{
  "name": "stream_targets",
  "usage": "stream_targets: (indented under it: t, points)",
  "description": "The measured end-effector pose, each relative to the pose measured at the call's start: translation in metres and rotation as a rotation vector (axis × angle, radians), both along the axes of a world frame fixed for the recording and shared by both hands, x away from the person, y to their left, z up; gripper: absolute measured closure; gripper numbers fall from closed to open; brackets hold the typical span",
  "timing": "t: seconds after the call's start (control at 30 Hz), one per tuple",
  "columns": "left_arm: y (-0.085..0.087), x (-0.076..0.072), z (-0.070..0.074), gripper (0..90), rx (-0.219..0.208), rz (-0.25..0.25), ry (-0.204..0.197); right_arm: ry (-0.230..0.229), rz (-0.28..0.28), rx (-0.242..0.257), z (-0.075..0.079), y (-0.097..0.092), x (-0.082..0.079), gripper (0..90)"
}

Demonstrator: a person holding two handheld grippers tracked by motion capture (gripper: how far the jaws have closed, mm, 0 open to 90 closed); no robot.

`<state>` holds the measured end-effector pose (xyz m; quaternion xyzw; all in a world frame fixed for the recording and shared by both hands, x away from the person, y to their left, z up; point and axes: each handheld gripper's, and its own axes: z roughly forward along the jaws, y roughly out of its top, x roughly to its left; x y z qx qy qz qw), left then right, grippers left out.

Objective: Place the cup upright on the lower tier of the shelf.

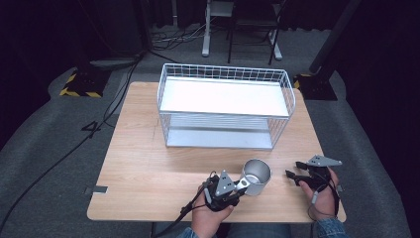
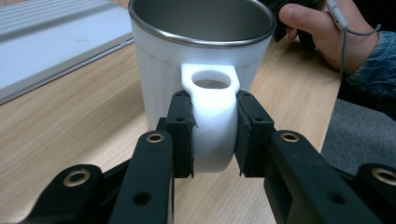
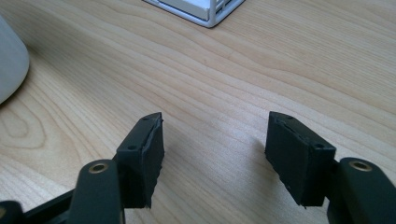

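Observation:
A white mug with a steel-grey inside (image 1: 256, 176) stands upright near the table's front edge. My left gripper (image 1: 241, 184) is shut on the mug's white handle (image 2: 212, 116), one black pad on each side of it, in the left gripper view. The mug's body (image 2: 159, 65) rises just beyond the jaws. To the mug's right, my right gripper (image 1: 294, 176) rests low over the wood, open, with nothing between its fingers (image 3: 147, 149). In the right gripper view the mug's side (image 3: 9, 65) shows at the far left.
A white wire two-tier rack (image 1: 225, 105) stands at the middle back of the wooden table (image 1: 138, 163); its corner (image 3: 210, 11) shows in the right gripper view. Bare wood lies left of the mug. Beyond the table are grey floor, cables and stand legs.

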<state>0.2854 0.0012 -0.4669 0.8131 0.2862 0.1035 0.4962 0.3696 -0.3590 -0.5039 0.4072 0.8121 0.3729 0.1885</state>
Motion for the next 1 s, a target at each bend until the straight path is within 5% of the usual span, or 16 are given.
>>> stream_targets:
  t: [0.7,1.0]
  points:
    - [0.006,-0.003,0.01,71.1,-0.048,-0.006,-0.052,0.0,0.0,0.0,0.0,0.0,0.0,37.7]
    - [0.014,0.007,0.022,71.1,-0.078,0.021,-0.076,-0.002,-0.003,0.0,0.0,0.0,0.0,37.6]
